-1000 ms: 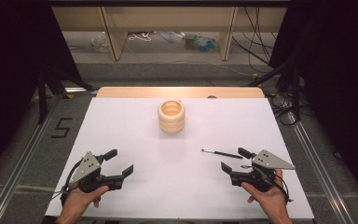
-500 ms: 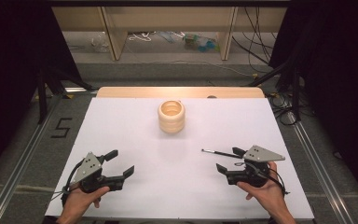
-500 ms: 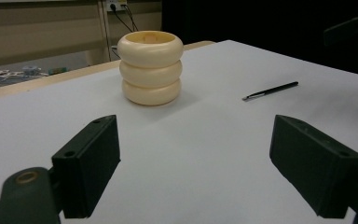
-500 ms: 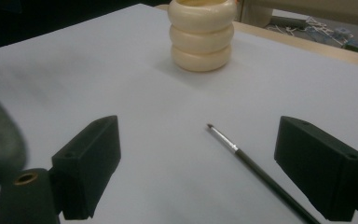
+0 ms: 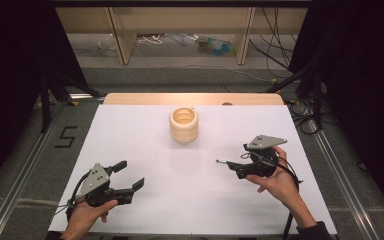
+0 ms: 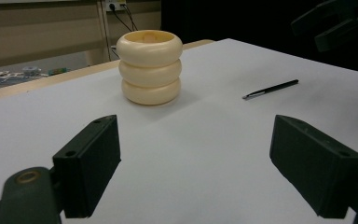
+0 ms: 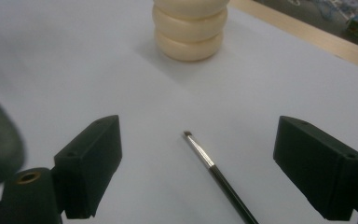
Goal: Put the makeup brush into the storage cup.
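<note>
A cream ribbed holder [image 5: 184, 125] made of three stacked rings stands upright at the far middle of the white table [image 5: 140, 140]. A thin black brush [image 5: 223, 162] lies flat to its right, tip toward the left. My right gripper [image 5: 240, 164] hovers open just over the brush's handle end. In the right gripper view the brush [image 7: 220, 176] lies between the wide-apart jaws, untouched, with the holder [image 7: 189, 28] beyond. My left gripper [image 5: 131, 173] rests open near the front left, nothing between its jaws. The left gripper view faces the holder [image 6: 150, 67] and the brush [image 6: 270, 88].
A bare wooden strip [image 5: 145, 98] shows at the table's far edge. Metal rails [image 5: 25, 165] run along both sides, and a "5" mark [image 5: 65, 136] sits left of the table. A blurred cable [image 7: 0, 144] loops at the left of the right gripper view.
My right gripper has moved forward and a little left, coming over the brush's handle. The left gripper, the brush and the holder have stayed put.
</note>
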The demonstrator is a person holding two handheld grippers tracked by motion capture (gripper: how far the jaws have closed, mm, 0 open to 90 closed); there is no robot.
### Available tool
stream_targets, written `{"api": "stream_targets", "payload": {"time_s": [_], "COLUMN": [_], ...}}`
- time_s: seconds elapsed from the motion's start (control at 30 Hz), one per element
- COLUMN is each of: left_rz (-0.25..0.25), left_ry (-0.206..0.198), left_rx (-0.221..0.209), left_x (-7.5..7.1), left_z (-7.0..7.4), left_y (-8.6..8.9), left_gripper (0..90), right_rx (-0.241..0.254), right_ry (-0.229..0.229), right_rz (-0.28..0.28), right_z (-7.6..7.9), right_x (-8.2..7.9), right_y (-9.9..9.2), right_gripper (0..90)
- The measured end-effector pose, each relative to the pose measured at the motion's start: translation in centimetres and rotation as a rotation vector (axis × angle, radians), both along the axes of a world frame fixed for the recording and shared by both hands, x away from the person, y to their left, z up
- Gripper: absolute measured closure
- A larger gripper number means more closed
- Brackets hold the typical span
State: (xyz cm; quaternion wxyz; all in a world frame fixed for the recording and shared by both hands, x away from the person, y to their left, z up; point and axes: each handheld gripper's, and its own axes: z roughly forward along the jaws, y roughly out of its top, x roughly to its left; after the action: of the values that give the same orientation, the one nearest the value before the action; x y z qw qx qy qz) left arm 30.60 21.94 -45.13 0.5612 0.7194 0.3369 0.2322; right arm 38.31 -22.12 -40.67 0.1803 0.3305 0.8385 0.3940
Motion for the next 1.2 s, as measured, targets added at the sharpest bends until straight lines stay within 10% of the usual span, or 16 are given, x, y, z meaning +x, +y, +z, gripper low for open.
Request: {"api": "stream_targets", "payload": {"time_s": [0.4,1.2], "left_rz": [0.003,-0.003], "left_ry": [0.013,0.017], "left_rx": [0.002,0.016], "left_x": [0.1,0.2], "left_z": [-0.1,-0.3], "left_y": [-0.1,-0.2], "left_gripper": [16.2,16.5], "right_rx": [-0.206,-0.436], "right_ry": [0.198,0.370], "right_rz": [0.067,0.161], "right_z": [-1.7,-3.4], "right_x": [4.0,6.6], "right_y": [1.3,3.1], "right_gripper": [28.9,56.7]}}
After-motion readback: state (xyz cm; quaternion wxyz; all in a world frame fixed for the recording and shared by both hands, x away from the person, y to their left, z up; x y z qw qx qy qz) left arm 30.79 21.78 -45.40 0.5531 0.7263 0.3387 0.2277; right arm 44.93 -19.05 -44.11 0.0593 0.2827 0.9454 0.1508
